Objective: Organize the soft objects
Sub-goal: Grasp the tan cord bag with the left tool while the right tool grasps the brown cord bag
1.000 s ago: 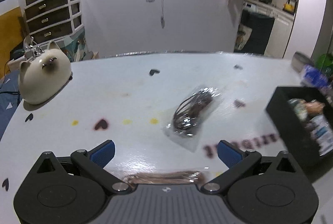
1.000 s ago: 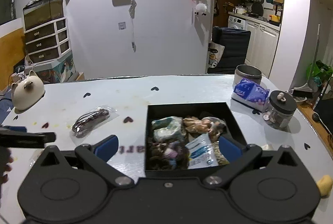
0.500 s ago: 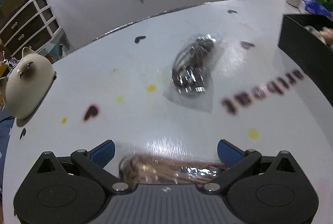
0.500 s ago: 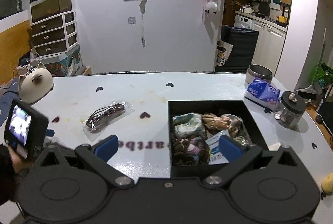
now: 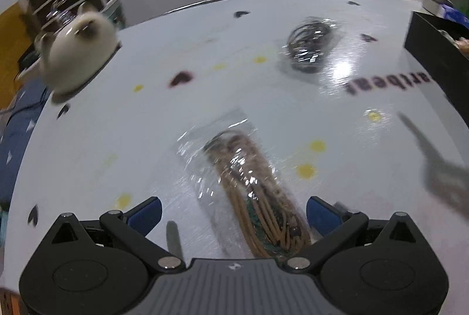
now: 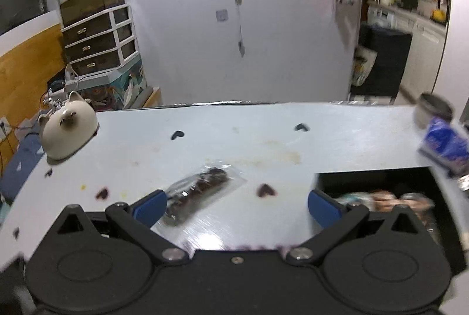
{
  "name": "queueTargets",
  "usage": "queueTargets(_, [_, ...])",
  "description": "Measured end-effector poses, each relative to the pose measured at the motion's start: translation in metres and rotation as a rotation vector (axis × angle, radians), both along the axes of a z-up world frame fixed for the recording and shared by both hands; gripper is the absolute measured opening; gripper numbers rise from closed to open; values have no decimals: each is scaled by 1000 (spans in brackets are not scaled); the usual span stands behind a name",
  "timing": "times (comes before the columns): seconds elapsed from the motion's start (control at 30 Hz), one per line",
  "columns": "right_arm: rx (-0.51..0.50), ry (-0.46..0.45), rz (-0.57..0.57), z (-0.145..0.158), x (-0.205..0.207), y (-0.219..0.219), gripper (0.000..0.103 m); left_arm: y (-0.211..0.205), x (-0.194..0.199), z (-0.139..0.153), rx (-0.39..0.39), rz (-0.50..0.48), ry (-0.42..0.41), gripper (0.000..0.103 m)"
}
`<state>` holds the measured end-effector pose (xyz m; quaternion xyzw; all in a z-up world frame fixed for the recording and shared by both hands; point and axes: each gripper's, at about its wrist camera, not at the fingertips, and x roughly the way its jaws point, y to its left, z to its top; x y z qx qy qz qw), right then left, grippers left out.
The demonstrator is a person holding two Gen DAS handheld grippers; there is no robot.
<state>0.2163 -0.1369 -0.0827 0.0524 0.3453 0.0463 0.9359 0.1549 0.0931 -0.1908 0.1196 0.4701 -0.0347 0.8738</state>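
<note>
In the left wrist view our left claw (image 5: pixel 233 212) hangs with its jaws apart over a bagged bundle of tan cords (image 5: pixel 258 197) lying loose on the white worktop (image 5: pixel 117 139), a second bagged dark bundle (image 5: pixel 310 49) beyond it. In the right wrist view our right claw (image 6: pixel 237 205) is also spread and empty, the dark bundle just ahead and the black box (image 6: pixel 381 177) already part filled, so we judge two packets remain; a cat-shaped lamp (image 6: pixel 69 129) and a drawer unit (image 6: pixel 99 33) sit left.

The right gripper (image 6: pixel 236 205) is hanging over the white table (image 6: pixel 234 139) with its blue-tipped fingers (image 6: pixel 149 206) spread wide. A clear packet of dark cords (image 6: pixel 199 192) is lying just beside the left fingertip. A black box (image 6: pixel 381 197) holding soft items is sitting at the right. A cat-shaped ornament (image 6: pixel 69 129) is standing at the far left.
</note>
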Motion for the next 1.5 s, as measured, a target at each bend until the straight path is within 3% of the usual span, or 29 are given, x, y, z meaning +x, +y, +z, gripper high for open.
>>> queueTargets(0.3, [99,172,-97,-50,90,59,103,28,-11,1,-93,60,29,103])
queueTargets(0.43, [12,183,-110,-75,114,87,103,29,-14,2,-159,47,33,103])
queueTargets(0.6, [-108,218,-70,-97,111,93,103,25,-8,3,-189,26,31,103])
queueTargets(0.83, [-147,233,-62,-94,78,50,103,27,12,6,-281,54,45,88])
queueTargets(0.9, [-122,213,-39,-91,76,42,103,27,16,7,-291,71,56,88])
queueTargets(1.0, [-169,161,51,-86,82,49,101,25,17,8,-289,95,68,87])
queueTargets(1.1, [-204,119,156,-83,91,61,93,21,19,8,-263,101,72,87])
queueTargets(1.2, [-224,147,217,-86,104,71,77,20,20,9,-243,108,69,83])
queueTargets(1.33, [-206,200,230,-90,110,72,48,27,21,13,-249,140,48,59])
queueTargets(1.5, [-183,216,232,-89,92,68,40,34,21,14,-282,154,44,46])
